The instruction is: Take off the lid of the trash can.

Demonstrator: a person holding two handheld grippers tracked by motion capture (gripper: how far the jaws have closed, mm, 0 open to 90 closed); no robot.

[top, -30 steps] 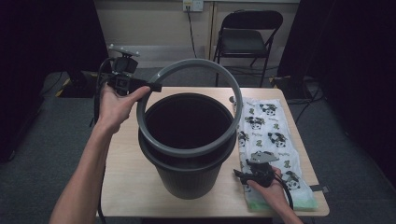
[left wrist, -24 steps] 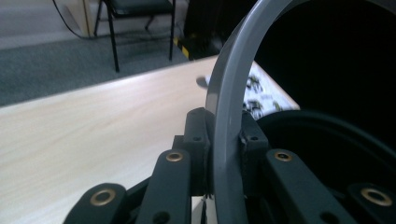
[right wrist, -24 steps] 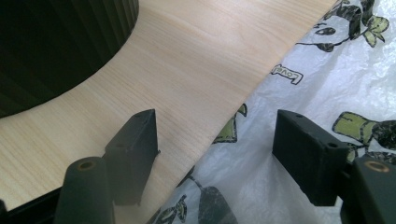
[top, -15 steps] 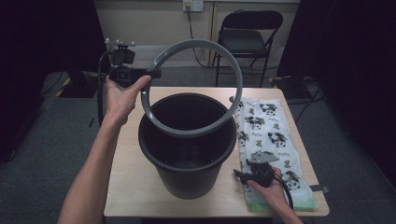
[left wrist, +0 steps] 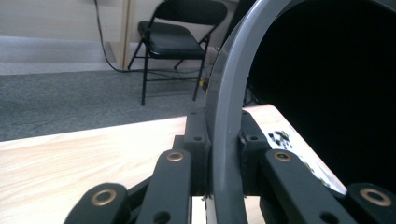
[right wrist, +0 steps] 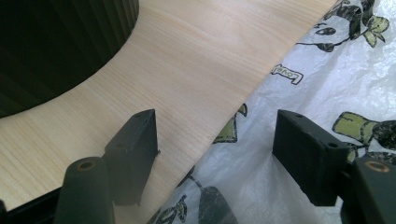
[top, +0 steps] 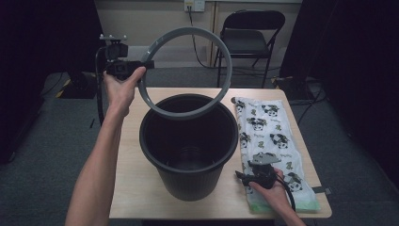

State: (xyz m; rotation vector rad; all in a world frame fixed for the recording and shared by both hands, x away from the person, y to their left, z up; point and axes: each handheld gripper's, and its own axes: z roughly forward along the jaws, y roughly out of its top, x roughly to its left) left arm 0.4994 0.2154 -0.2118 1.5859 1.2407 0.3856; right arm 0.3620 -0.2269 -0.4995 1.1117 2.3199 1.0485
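Overhead, grey plastic ring (top: 186, 73), thin and round, upright in clamped left claw (top: 147, 64); right claw (top: 241, 176) wide open, empty.

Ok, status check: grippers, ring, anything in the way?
Left gripper shut on grey ring, held above bin. Right gripper open over panda bag. Nothing blocking.

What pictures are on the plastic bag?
Black-and-white pandas with green leaves on the white plastic bag, best seen in the high view.
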